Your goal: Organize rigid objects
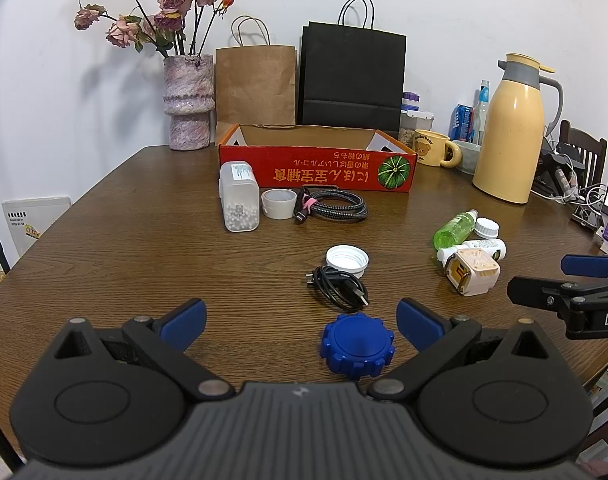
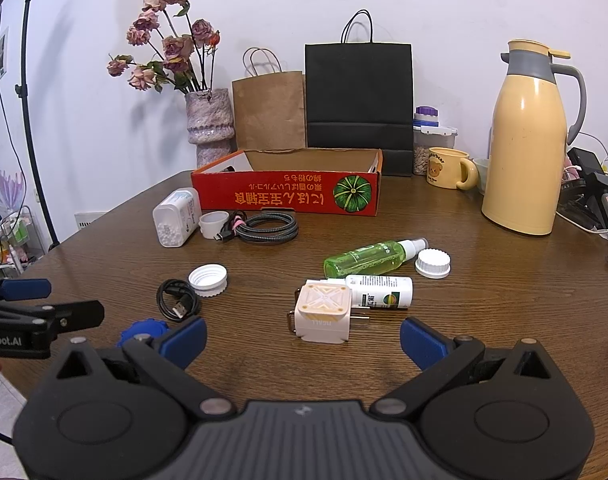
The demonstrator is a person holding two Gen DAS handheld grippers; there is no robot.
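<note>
— Two grippers, both with jaws spread wide and holding nothing. What sits before each?

— Left gripper (image 1: 300, 322): blue knobbed cap (image 1: 357, 345), flat on the table (image 1: 124, 248), between the pads but nearer the right one. No long axis; round, so any approach angle should serve. Right gripper (image 2: 302, 338): white plug cube (image 2: 323, 315), just ahead of the gap and roughly centred, prongs pointing right toward the white bottle (image 2: 379, 292).

— Which hand for which item?

— Left is plainly nearer the cap; right is nearer the cube. Likely destination, judging by the task: the red box (image 1: 315, 172), well beyond both at the table's far side, with nothing visible inside it.

— Other loose stock?

— Green spray bottle (image 2: 373, 259), lying left to right; two white lids (image 2: 208, 280) (image 2: 432, 263); black cable coil (image 2: 179, 300); braided cable (image 2: 264, 229); bead jar (image 2: 177, 217).

— Legible writing?

— "Robot.AI" on the left gripper as seen from the right wrist. Box print is Japanese, upside down, beside a pumpkin picture. Mug (image 2: 447, 168) reads roughly "Butterbear". Bottle label too small to read.
</note>
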